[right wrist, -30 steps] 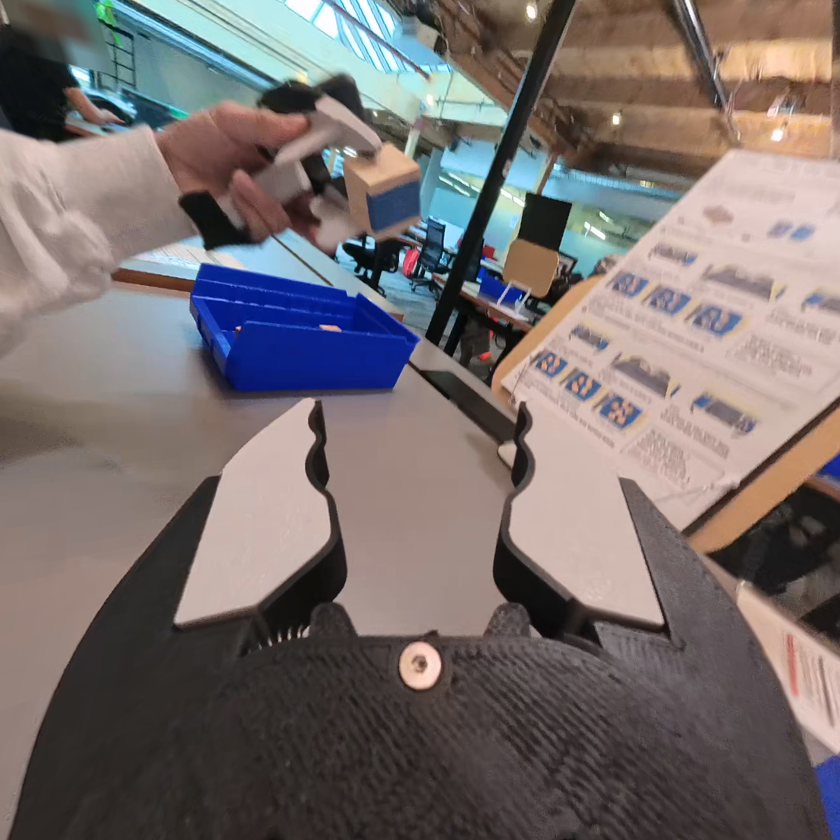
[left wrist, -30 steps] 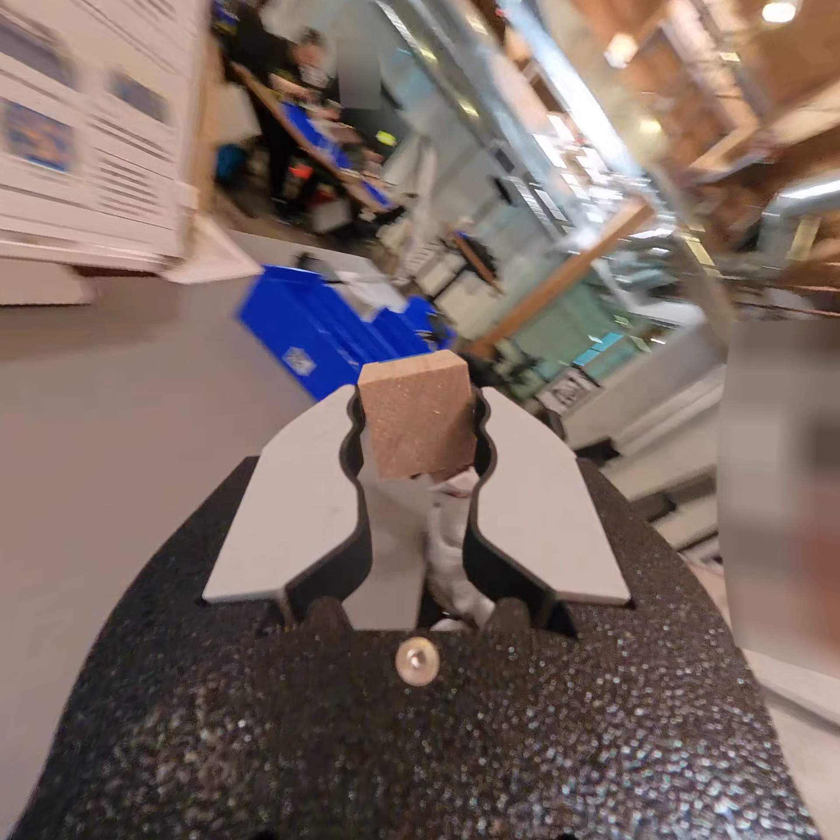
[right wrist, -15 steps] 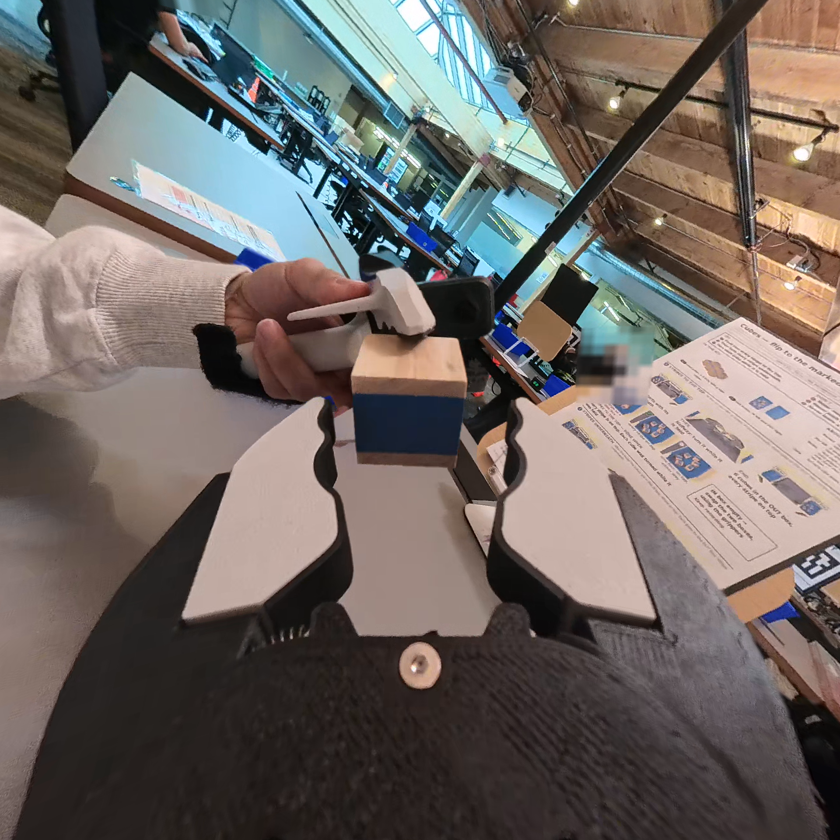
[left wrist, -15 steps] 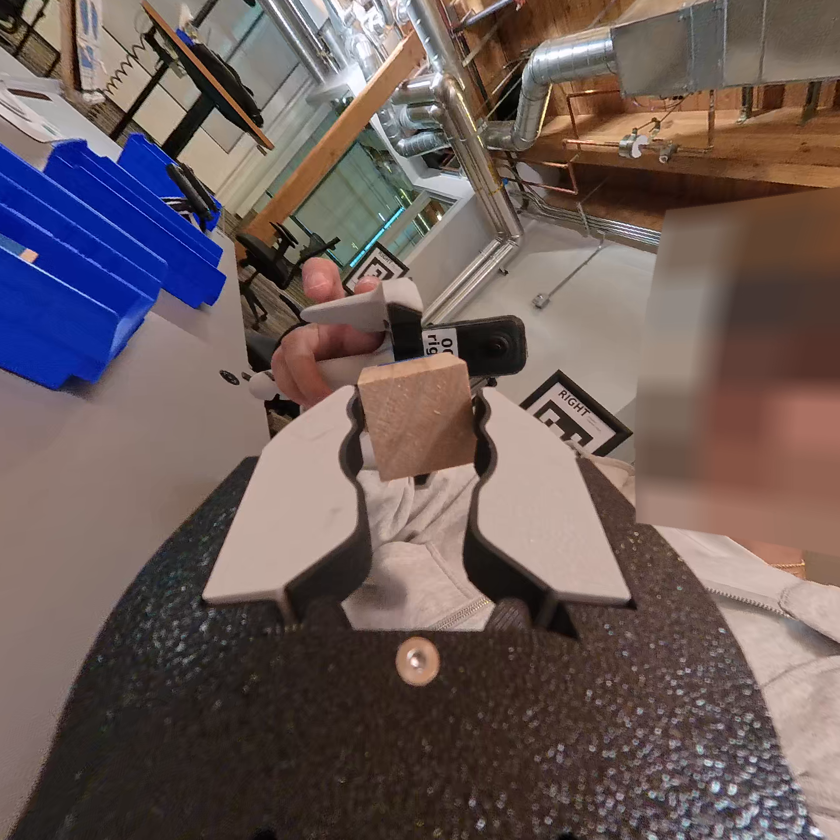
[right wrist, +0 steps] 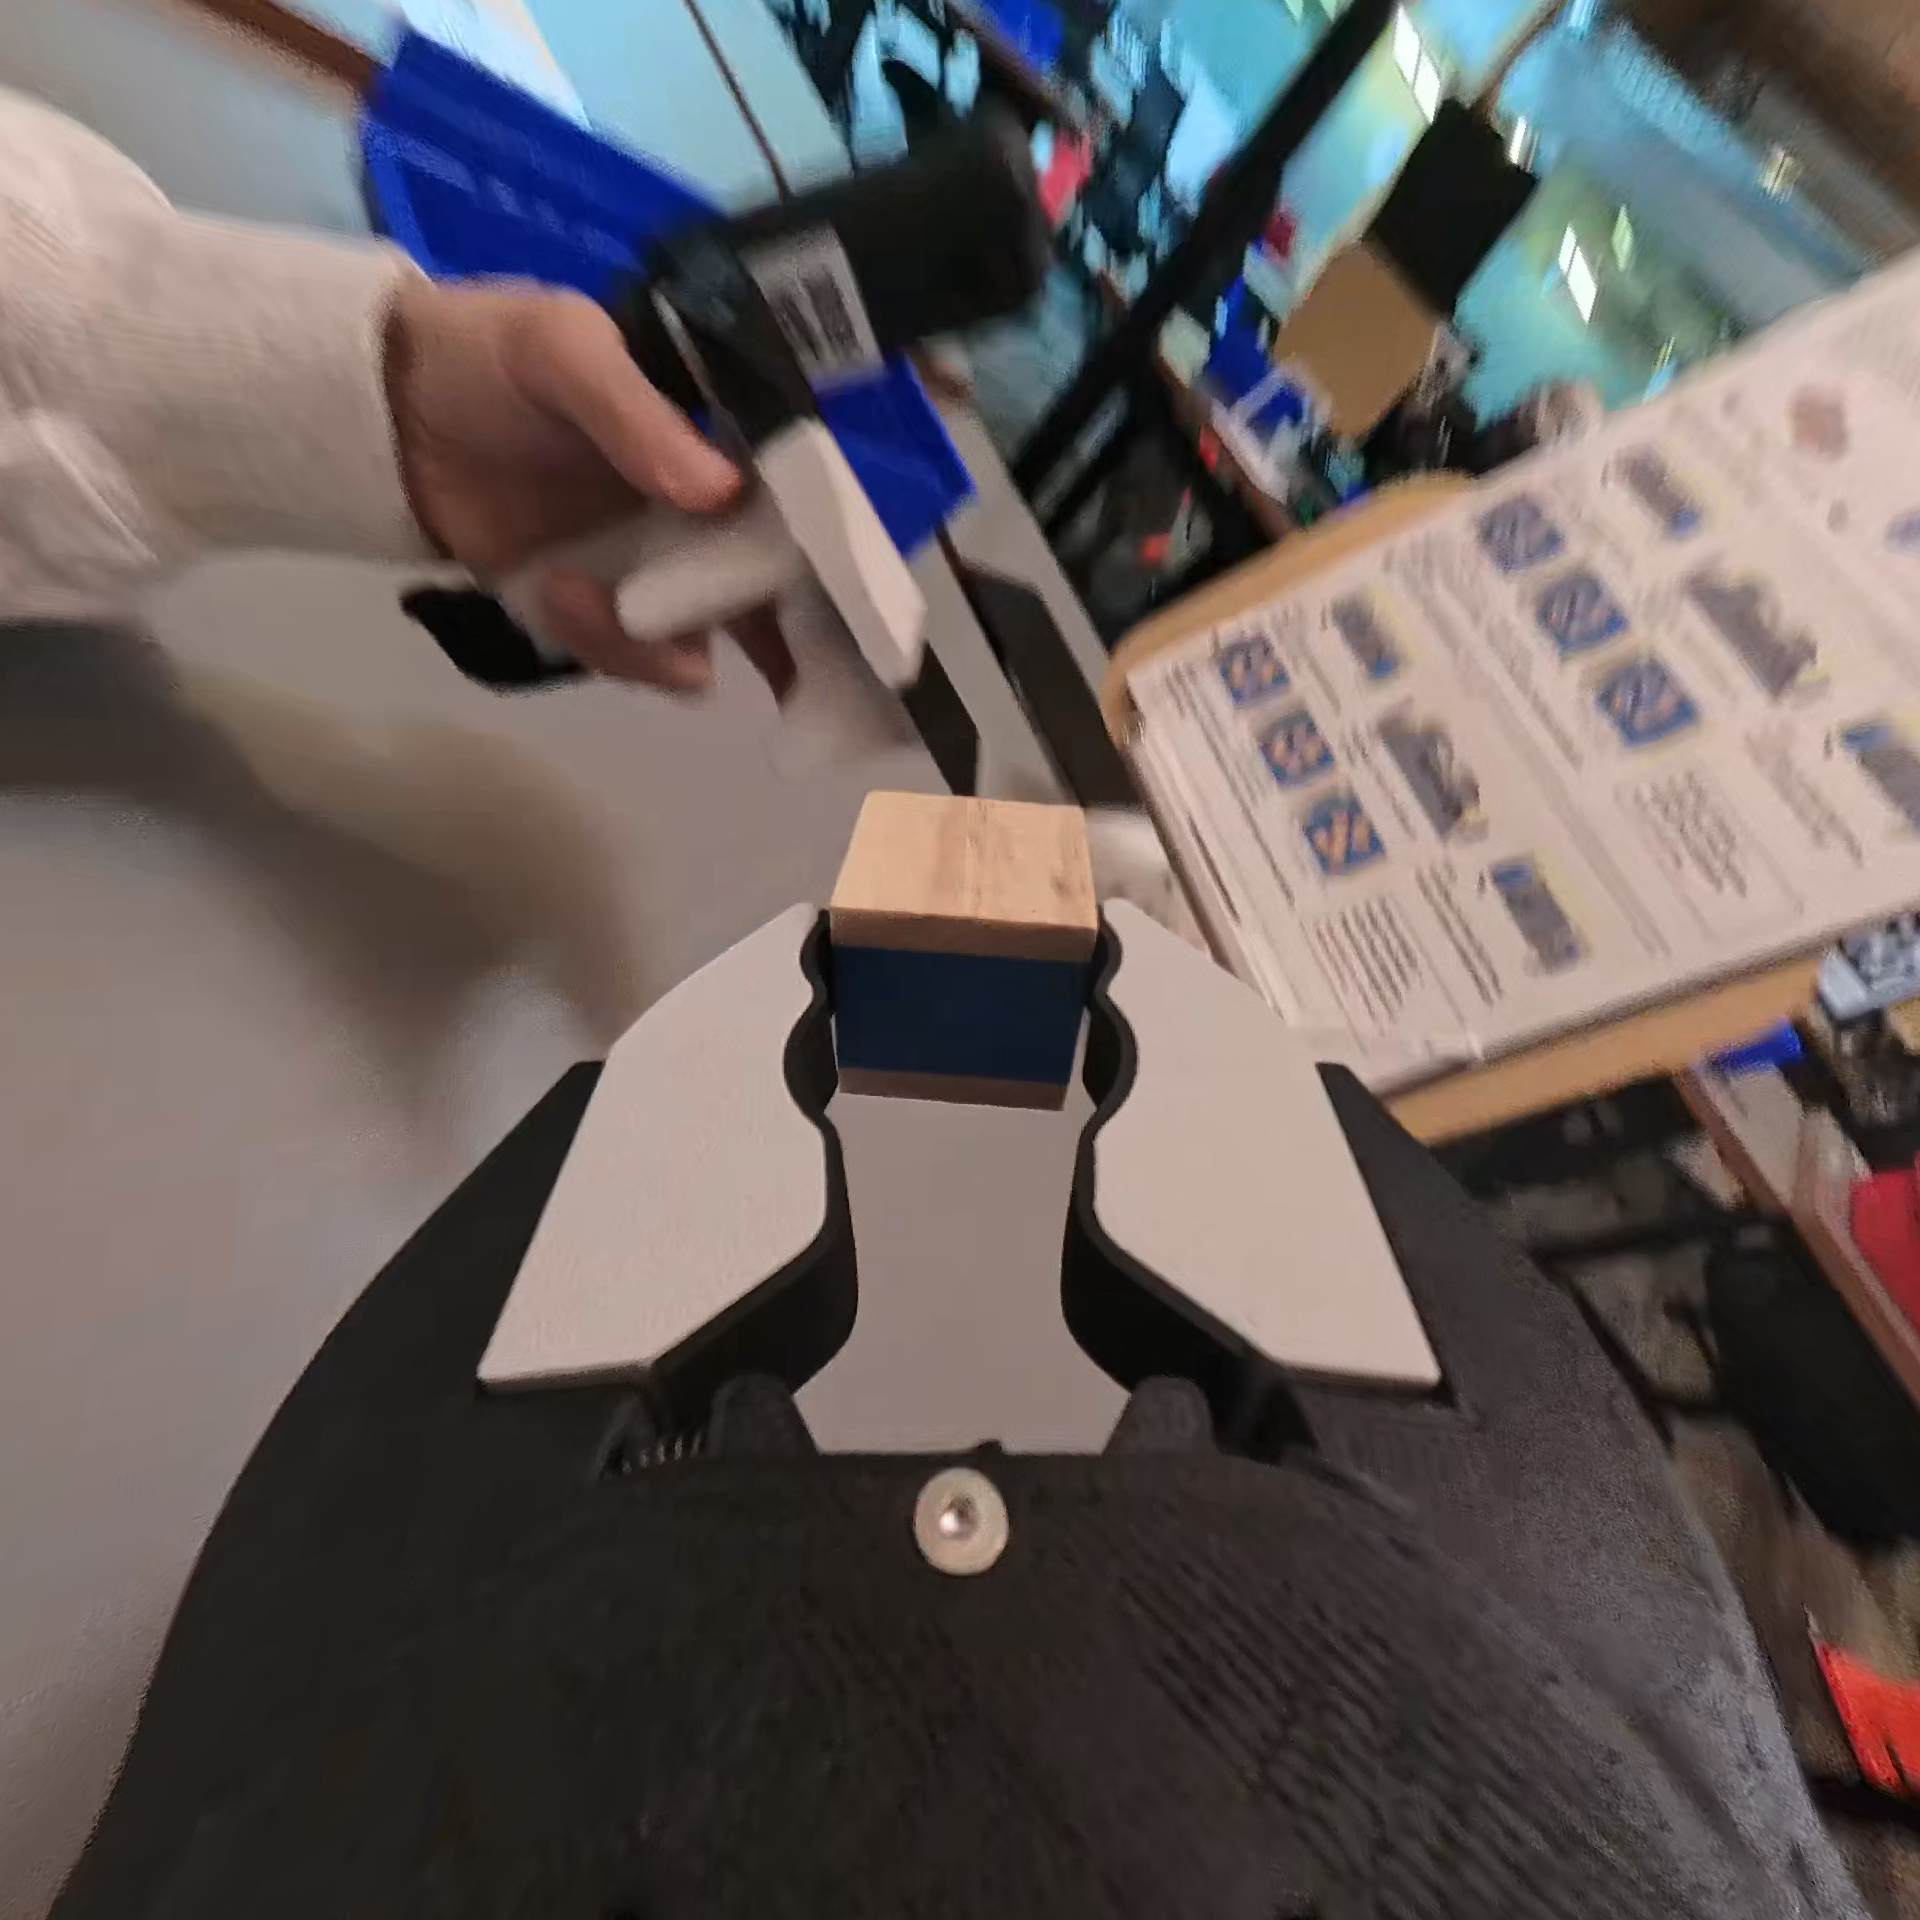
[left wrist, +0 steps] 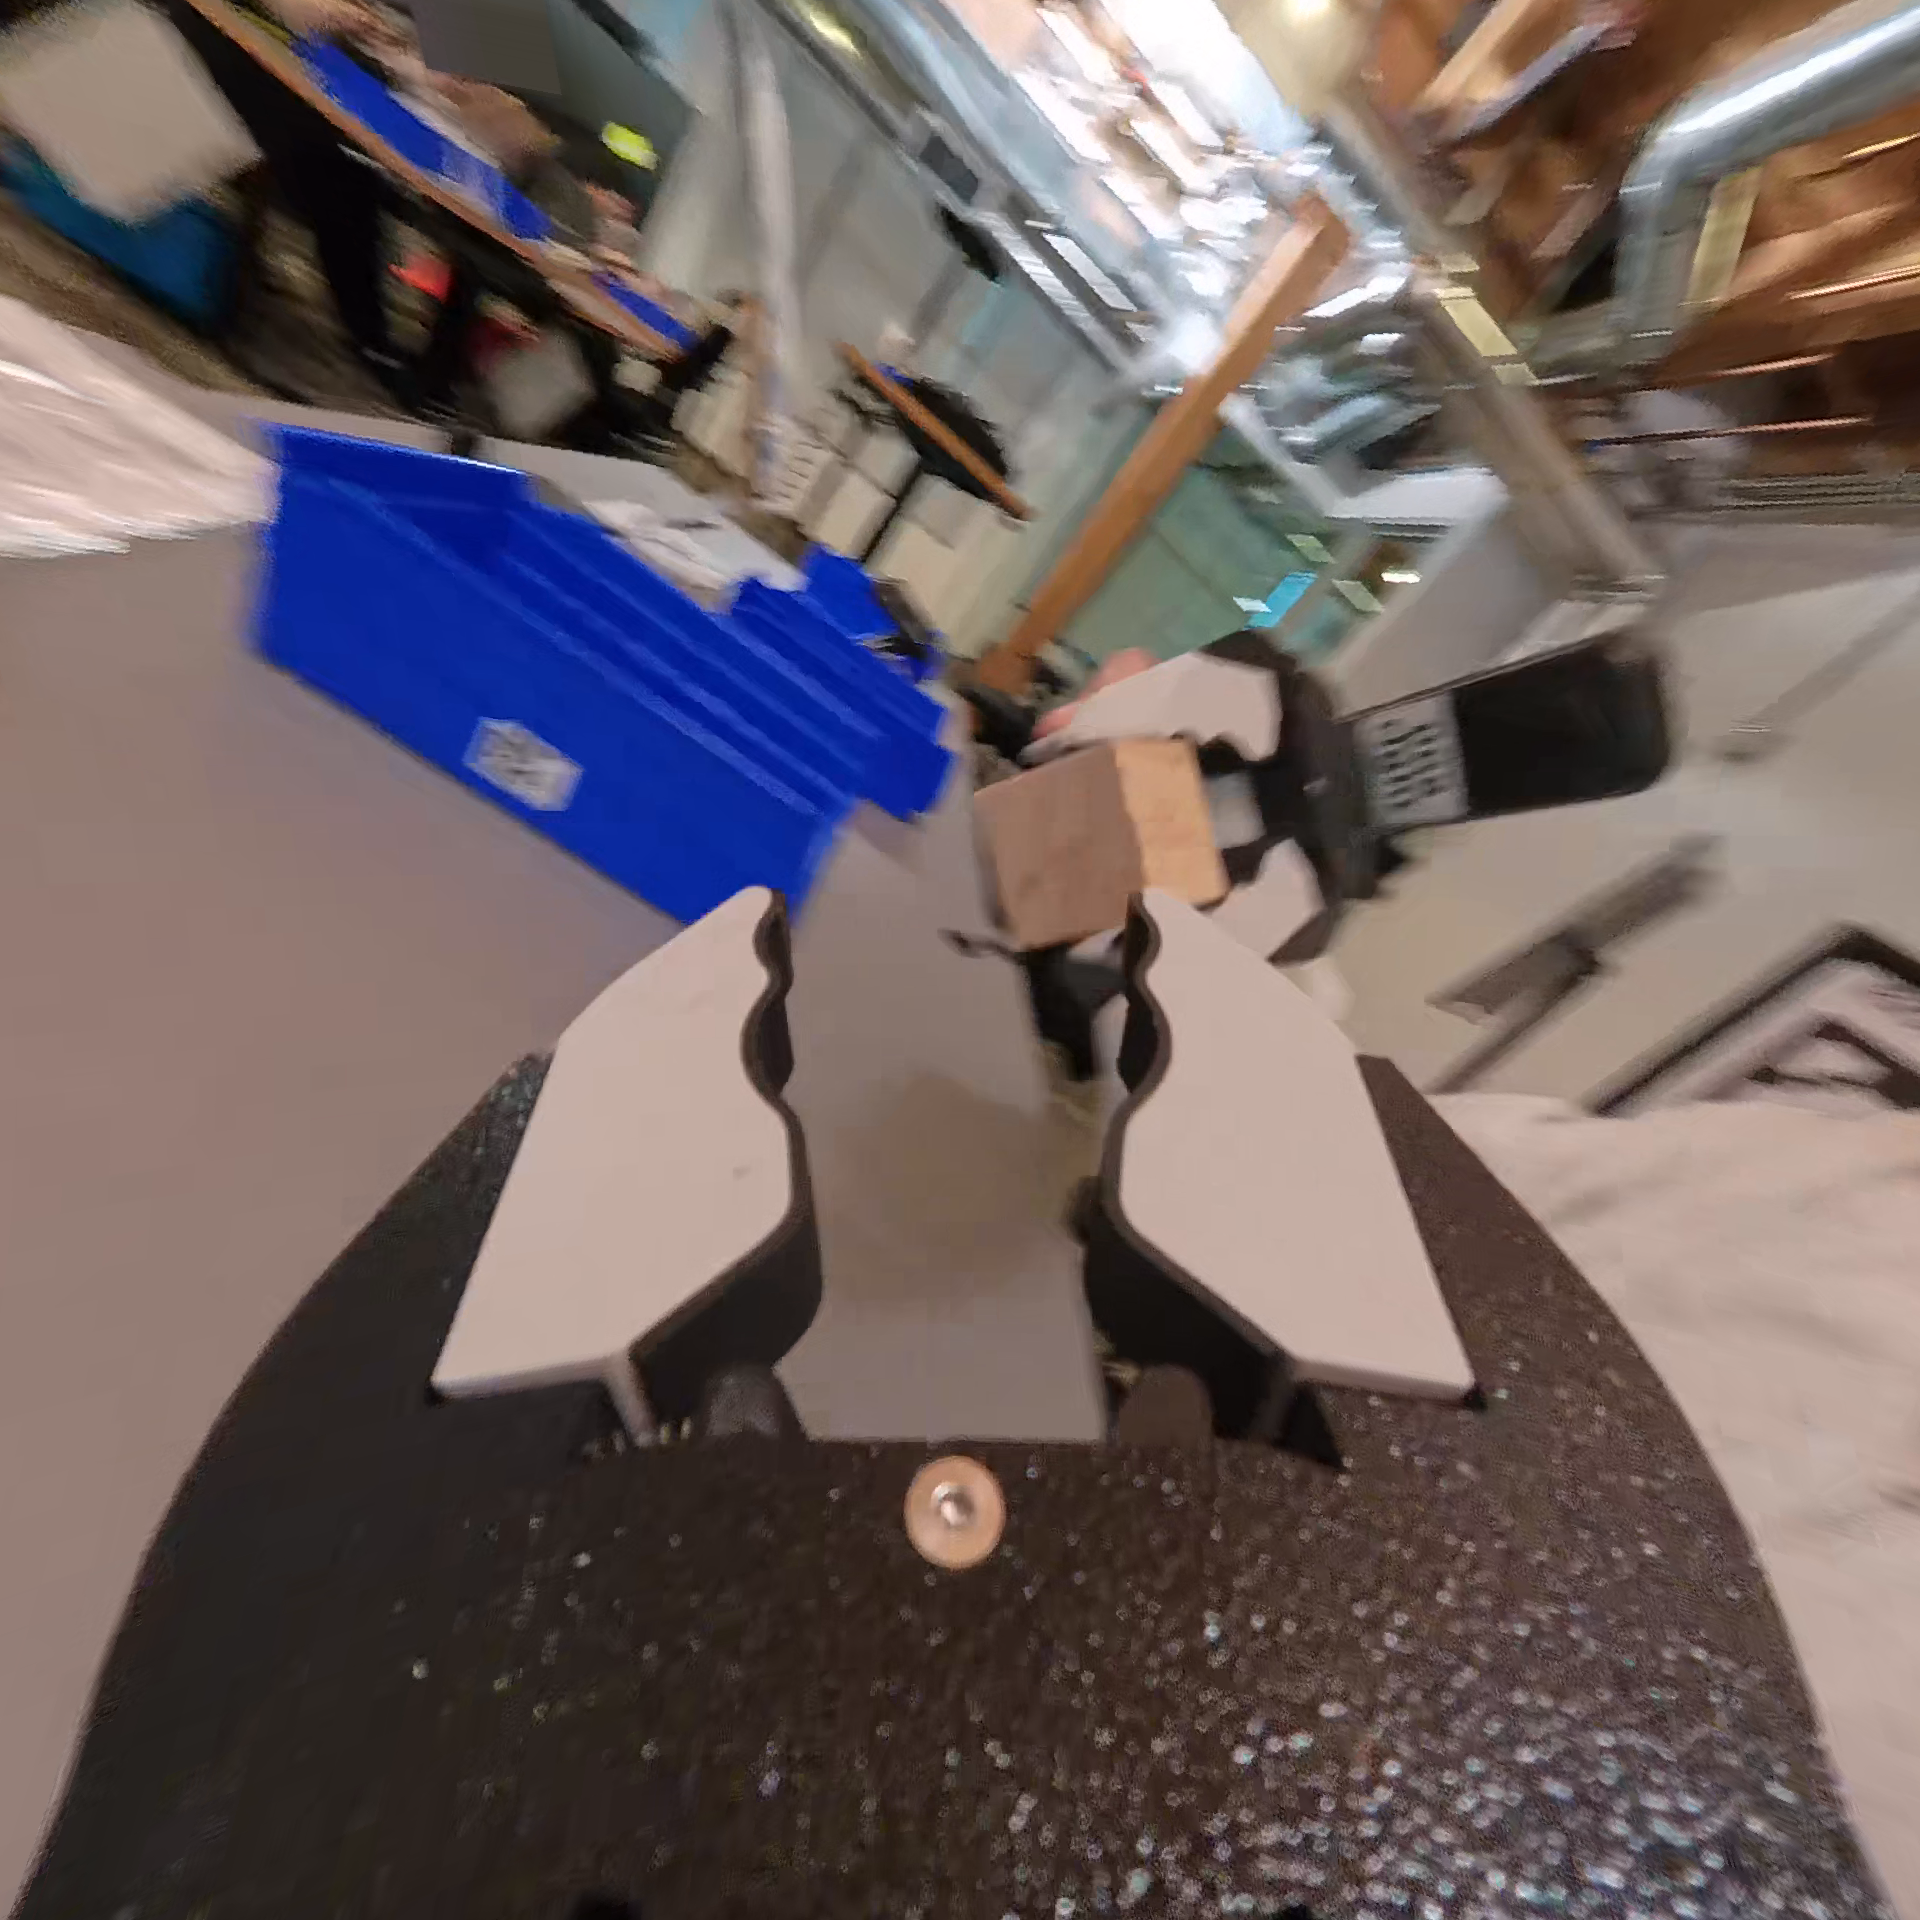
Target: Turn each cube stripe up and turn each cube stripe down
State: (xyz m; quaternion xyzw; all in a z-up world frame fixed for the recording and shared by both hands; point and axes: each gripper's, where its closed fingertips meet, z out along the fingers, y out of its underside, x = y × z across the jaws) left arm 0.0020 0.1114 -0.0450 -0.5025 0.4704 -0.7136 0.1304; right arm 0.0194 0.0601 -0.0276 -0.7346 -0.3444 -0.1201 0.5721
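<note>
Right wrist view: the right gripper (right wrist: 961,982) has its jaws closed on the sides of the wooden cube (right wrist: 961,977), the blue stripe (right wrist: 954,1006) facing the camera as a horizontal band, bare wood on top. The cube is held in the air above the grey tabletop (right wrist: 260,1091). Farther off, at upper left, a hand (right wrist: 530,457) carries the left gripper (right wrist: 945,717), clear of the cube. A printed instruction board (right wrist: 1538,686) leans at the right; a blue bin (right wrist: 499,208) sits at the far left.

Left wrist view: the left gripper (left wrist: 951,914) has its jaws apart and empty, the tabletop (left wrist: 208,935) showing between them. The cube (left wrist: 1091,842) appears just beyond the right fingertip, in the right gripper (left wrist: 1236,821). The blue bin (left wrist: 561,665) lies at the far left of the tabletop.

Risks, as judged: both views are motion-blurred, so a fast swing could loosen a cube pinched only near the fingertips and let it rotate or drop. If set down as held, the stripe would face sideways, neither up nor down.
</note>
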